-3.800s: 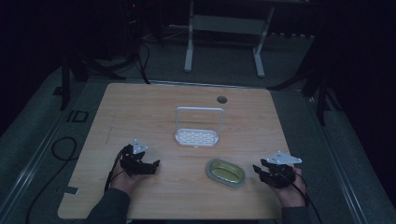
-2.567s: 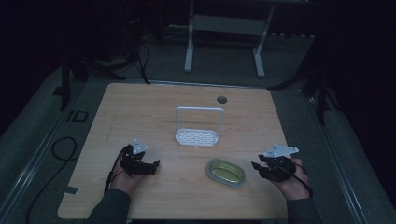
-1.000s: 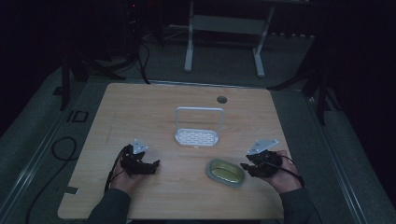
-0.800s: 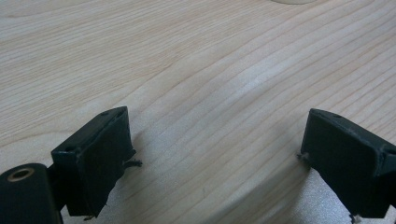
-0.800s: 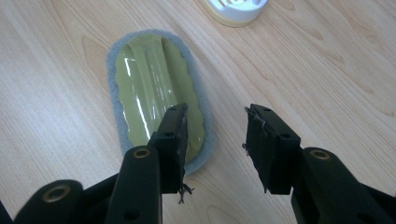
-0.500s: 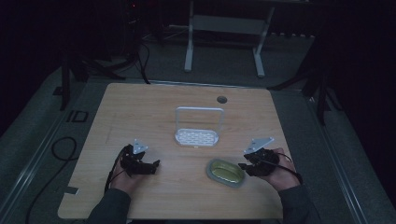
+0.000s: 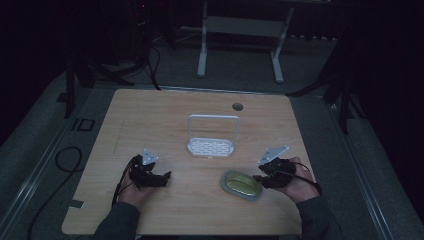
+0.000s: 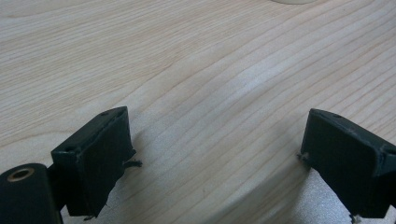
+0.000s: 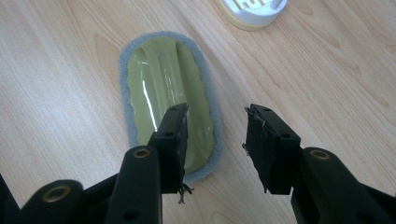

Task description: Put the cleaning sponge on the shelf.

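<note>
1. Right gripper (image 7: pixel 261 177) hovered at the near right of the table (image 7: pixel 150 115), jaws spread and pinching nothing; in the right gripper view (image 9: pixel 215 128) one jaw stood over the near end of the sponge (image 9: pixel 170 93) and the other over bare wood beside it.
2. Left gripper (image 7: pixel 162 177) sat at the near left, well apart from the sponge, jaws spread wide over bare wood in the left gripper view (image 8: pixel 215 144).
3. No brand, label or writing could be read on anything.
4. The sponge (image 7: pixel 241 184), an oval yellow-green pad with a grey rim, lay flat near the right gripper, just left of it. In the high view its long axis ran from far left to near right.
5. The high view showed a white rack (image 7: pixel 212 146) with an upright hoop handle at the table's middle, farther off than the sponge, plus a round hole (image 7: pixel 237 106) near the far edge.
6. The right gripper view alone showed the sponge's glossy, ridged top and slots in the rack's base (image 9: pixel 254 11).
</note>
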The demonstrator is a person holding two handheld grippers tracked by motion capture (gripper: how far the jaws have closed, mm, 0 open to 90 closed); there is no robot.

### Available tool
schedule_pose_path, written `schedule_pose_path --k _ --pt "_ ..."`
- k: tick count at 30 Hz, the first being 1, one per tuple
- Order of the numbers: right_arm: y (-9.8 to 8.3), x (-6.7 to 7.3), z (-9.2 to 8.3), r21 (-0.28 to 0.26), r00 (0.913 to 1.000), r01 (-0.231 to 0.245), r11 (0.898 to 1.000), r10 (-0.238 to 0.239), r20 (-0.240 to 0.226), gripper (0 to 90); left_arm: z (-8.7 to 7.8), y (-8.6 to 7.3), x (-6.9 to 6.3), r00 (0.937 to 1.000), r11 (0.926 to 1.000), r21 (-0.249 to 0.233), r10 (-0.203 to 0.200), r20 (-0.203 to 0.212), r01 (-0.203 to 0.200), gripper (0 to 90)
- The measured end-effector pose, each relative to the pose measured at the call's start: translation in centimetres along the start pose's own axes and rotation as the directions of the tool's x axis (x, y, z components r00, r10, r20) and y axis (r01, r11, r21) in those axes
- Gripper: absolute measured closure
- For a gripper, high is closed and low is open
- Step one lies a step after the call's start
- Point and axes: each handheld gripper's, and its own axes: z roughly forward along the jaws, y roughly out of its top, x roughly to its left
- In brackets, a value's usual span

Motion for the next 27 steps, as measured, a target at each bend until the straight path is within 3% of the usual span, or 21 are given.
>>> schedule_pose_path --k 27 --pt "1.0 0.3 0.5 0.037 0.9986 0.038 0.999 -0.037 -0.037 58.1 0.0 0.0 0.0 1.0 1.0 0.0 0.0 0.0 0.0 8.7"
